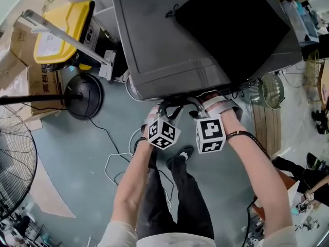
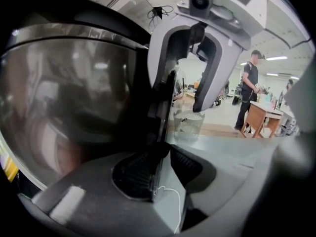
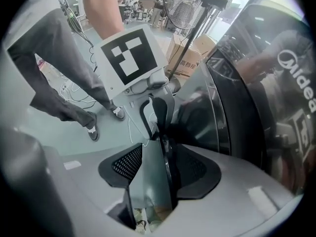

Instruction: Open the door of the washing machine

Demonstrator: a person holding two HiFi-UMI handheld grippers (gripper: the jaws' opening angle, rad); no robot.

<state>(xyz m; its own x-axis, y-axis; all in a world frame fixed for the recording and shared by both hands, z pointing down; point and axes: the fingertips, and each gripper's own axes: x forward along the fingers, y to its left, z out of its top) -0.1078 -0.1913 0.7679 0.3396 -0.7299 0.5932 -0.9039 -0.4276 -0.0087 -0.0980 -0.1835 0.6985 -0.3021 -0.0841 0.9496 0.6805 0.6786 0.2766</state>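
From above, the dark grey washing machine (image 1: 169, 40) shows its top, and both grippers reach under its front edge. In the left gripper view the round glass door (image 2: 74, 98) fills the left, and its rim edge (image 2: 160, 132) runs between my jaws. My left gripper (image 2: 160, 169) is shut on that edge, with both pads against it. The right gripper (image 2: 182, 105) straddles the same edge higher up, and room shows between the edge and one finger. In the right gripper view, the right gripper (image 3: 160, 167) stands open around the door edge (image 3: 167, 157), just above the left gripper (image 3: 158, 117).
A black cloth (image 1: 231, 24) lies on the machine's top. A yellow bin (image 1: 61, 32), cardboard boxes (image 1: 31, 81) and a fan's round base (image 1: 82, 94) stand to the left. A white cable (image 1: 115, 161) lies on the floor. My legs (image 1: 175, 199) are right below the grippers.
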